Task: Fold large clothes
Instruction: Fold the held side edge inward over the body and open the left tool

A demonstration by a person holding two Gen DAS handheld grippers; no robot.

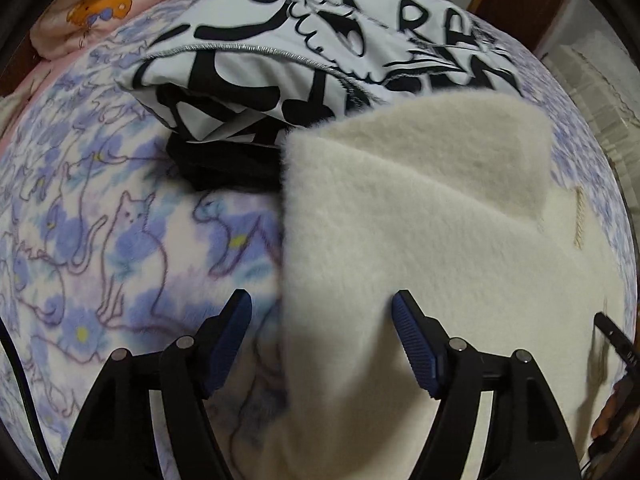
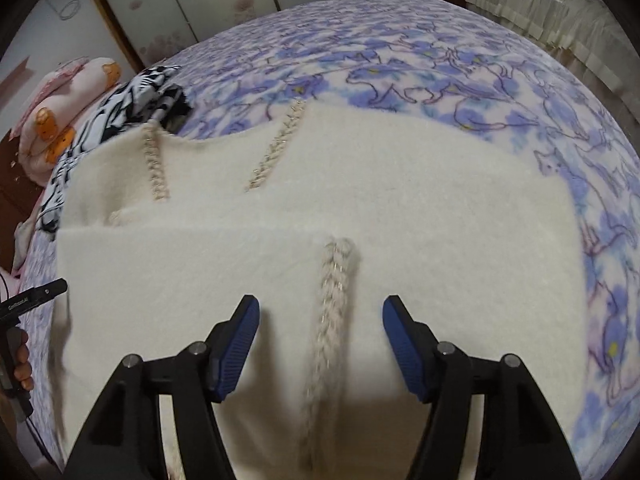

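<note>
Right now the cream sweater lies flat on the cat-print blanket, its long way running side to side before the person. Both tools are let go, nothing pinched. The left gripper straddles the sweater's left edge, one finger over blanket, one over wool. The right gripper hangs over the braided cord, mid-garment. The left looks nearer an edge to lift.

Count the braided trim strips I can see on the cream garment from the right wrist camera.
3. One runs between the right hand-held gripper's open jaws; one slants up the middle of the cream garment, farther off; one is at the far left. Folds may hide more.
</note>
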